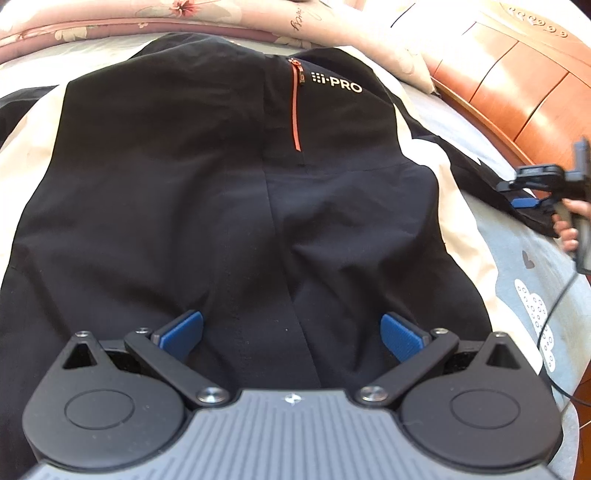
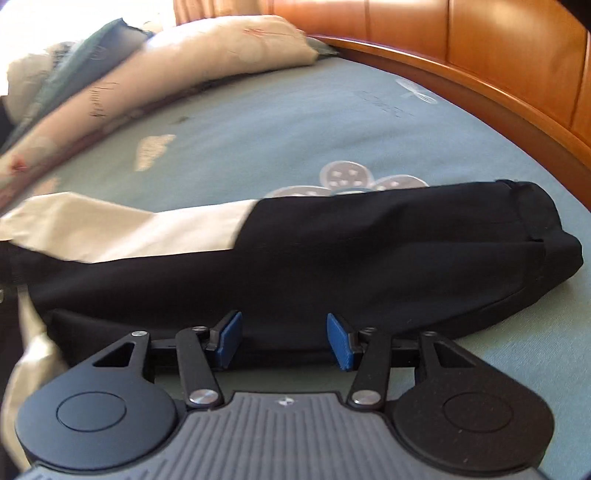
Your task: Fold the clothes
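Note:
A black jacket (image 1: 207, 192) with cream side panels, an orange chest zipper (image 1: 294, 110) and a white logo lies flat, front up, on the bed. My left gripper (image 1: 291, 334) hovers over its lower middle, jaws wide open, nothing pinched between the blue pads. In the right wrist view the jacket's sleeve (image 2: 369, 251), black with a cream upper part, stretches across the sheet, cuff at the right. My right gripper (image 2: 284, 341) is open over the sleeve's near edge, pads apart from the cloth. That gripper (image 1: 524, 202) also shows at the right edge of the left wrist view, held by a hand (image 1: 567, 225).
The blue-grey bed sheet (image 2: 295, 122) has cloud and flower prints. Floral pillows (image 2: 207, 40) lie at the far side, and pink bedding (image 1: 129, 18) runs along the top. A wooden headboard (image 2: 480, 55) borders the right. A black cable (image 1: 554, 321) trails from the right gripper.

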Action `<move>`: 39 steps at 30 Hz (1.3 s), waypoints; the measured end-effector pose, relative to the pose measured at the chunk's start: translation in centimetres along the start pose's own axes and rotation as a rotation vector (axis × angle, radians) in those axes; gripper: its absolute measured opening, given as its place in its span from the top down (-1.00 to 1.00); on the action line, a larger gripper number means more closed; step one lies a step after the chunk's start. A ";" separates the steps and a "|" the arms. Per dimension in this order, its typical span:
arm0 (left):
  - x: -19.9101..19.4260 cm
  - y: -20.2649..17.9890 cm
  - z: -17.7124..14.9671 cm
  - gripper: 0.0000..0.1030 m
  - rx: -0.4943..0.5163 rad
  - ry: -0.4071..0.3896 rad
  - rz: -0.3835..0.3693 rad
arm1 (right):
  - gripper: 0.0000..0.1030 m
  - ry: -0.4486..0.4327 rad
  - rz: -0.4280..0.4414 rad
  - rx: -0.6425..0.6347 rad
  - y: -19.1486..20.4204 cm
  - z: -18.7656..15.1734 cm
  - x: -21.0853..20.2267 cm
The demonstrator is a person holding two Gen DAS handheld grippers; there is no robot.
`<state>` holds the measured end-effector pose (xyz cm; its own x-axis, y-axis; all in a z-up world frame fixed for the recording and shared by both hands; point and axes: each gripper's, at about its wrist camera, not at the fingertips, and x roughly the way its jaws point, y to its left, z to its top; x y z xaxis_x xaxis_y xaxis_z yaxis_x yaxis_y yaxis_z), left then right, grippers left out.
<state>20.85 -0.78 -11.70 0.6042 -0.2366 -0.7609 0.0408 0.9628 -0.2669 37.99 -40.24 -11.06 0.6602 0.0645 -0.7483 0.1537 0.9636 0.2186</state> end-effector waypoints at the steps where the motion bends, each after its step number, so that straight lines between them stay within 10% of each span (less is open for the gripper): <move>1: 0.0 0.0 0.0 -0.98 -0.004 -0.003 0.001 | -0.08 0.010 0.062 -0.001 0.6 -0.2 -0.8; 9: -0.5 0.4 0.2 -0.98 -0.031 0.006 -0.021 | -0.08 0.174 0.470 0.064 6.4 -2.8 -1.3; 28: 0.4 5.6 15.8 -0.95 0.062 -0.083 -0.084 | -0.06 0.131 0.516 -0.336 26.0 9.3 3.0; 33: 4.8 7.7 15.6 -0.95 0.018 0.014 -0.152 | -0.11 0.065 0.419 -0.481 30.8 12.4 6.4; 39: 6.6 9.2 13.1 -0.97 0.036 0.012 -0.186 | -0.12 0.184 0.397 -0.388 31.2 14.4 14.0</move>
<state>35.61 8.25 -11.42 0.5743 -0.4122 -0.7073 0.1794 0.9064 -0.3825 62.64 -13.01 -5.67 0.4683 0.4508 -0.7599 -0.3827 0.8787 0.2854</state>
